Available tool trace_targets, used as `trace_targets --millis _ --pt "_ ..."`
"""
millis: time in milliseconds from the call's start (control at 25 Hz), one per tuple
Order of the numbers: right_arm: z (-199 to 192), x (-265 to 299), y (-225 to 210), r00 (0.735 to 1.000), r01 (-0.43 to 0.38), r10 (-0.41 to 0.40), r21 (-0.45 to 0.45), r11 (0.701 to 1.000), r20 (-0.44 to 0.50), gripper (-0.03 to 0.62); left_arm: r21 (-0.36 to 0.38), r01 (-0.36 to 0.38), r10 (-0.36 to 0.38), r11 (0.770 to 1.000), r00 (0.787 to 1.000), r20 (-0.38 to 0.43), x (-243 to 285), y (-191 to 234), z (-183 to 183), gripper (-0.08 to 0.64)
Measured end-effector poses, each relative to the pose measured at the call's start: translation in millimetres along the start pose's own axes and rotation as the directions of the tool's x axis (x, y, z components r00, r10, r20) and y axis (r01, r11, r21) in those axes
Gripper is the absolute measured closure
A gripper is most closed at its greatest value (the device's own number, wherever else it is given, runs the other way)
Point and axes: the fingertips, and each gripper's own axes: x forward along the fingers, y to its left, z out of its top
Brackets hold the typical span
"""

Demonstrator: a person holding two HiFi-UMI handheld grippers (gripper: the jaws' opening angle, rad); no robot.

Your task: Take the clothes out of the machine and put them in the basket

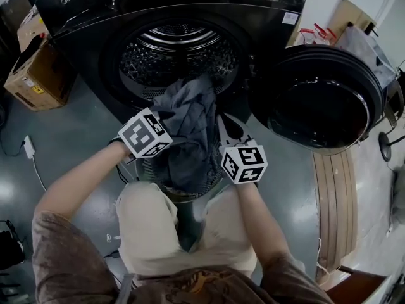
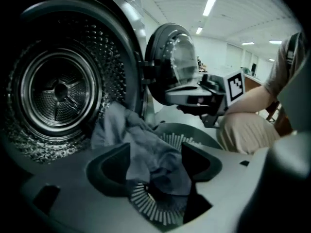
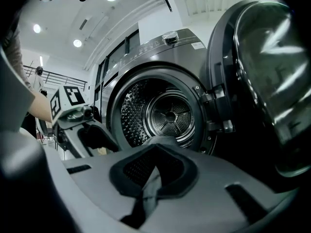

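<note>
The person's bare left forearm (image 1: 79, 179) and right forearm (image 1: 262, 217) reach forward from short sleeves, one on each side of the knees. The left tongs (image 2: 155, 165) tip steeply down. Their jaws stand wide, with dark pads apart and not pressing on anything. The right tongs (image 3: 153, 171) point nearly level at the machine (image 1: 95, 8). Their jaws are closed on a thin fold of the cloth (image 1: 190, 125), which hangs below the pads.

The cloth is one grey, soft, crumpled piece. It runs from the lip of the drum (image 1: 180, 49), ahead of both tongs, down between them into the basket (image 2: 197, 135). A bunched part of it lies loose in the gap of the left tongs. The basket sits under and just beyond the left tongs, round, with a rim of thin upright slats.

The drum ahead is shiny metal, dimpled all round, with a ribbed round back wall. The machine's front is dark and glossy. Its round door (image 1: 319, 100) hangs open to the right of the right tongs, with a bulging glass bowl in a dark ring.
</note>
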Motion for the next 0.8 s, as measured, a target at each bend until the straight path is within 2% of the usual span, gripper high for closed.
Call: trace_targets --millis 80,240,520,640,680,720,800 --pt "0.0 -0.5 -0.2 1.000 0.001 -0.001 -0.003 1.000 -0.001 0.597 -0.022 -0.081 0.081 0.997 0.996 0.029 11.9 25.7 4.2 0.210" --pt "0.8 -0.3 0.2 1.000 0.002 -0.002 -0.009 1.000 -0.002 0.597 -0.056 -0.169 0.170 0.984 0.985 0.023 45.0 63.1 0.7 0.196" --pt "2.1 -5.5 -4.9 1.000 0.023 -0.023 -0.014 1.000 -0.004 0.597 -0.116 -0.237 0.236 0.965 0.971 -0.018 81.6 113.6 -18.0 0.195" --pt "1.7 -6.8 -8.1 1.000 0.031 -0.031 -0.012 0.999 -0.004 0.597 -0.138 -0.242 0.242 0.960 0.970 -0.015 84.8 118.6 -20.0 0.279" --pt "1.5 -6.9 -8.9 0.999 0.033 -0.033 -0.011 0.999 -0.004 0.597 -0.145 -0.252 0.252 0.957 0.967 -0.019 84.7 119.4 -21.0 0.376" --pt "1.2 -6.7 -9.2 0.999 0.033 -0.033 -0.011 0.999 -0.005 0.597 -0.149 -0.262 0.262 0.953 0.965 -0.023 83.3 119.4 -21.6 0.506" --pt "0.3 -6.0 -8.5 1.000 0.031 -0.031 -0.012 0.999 -0.005 0.597 -0.153 -0.236 0.237 0.960 0.971 -0.012 79.3 111.9 -19.4 0.538"
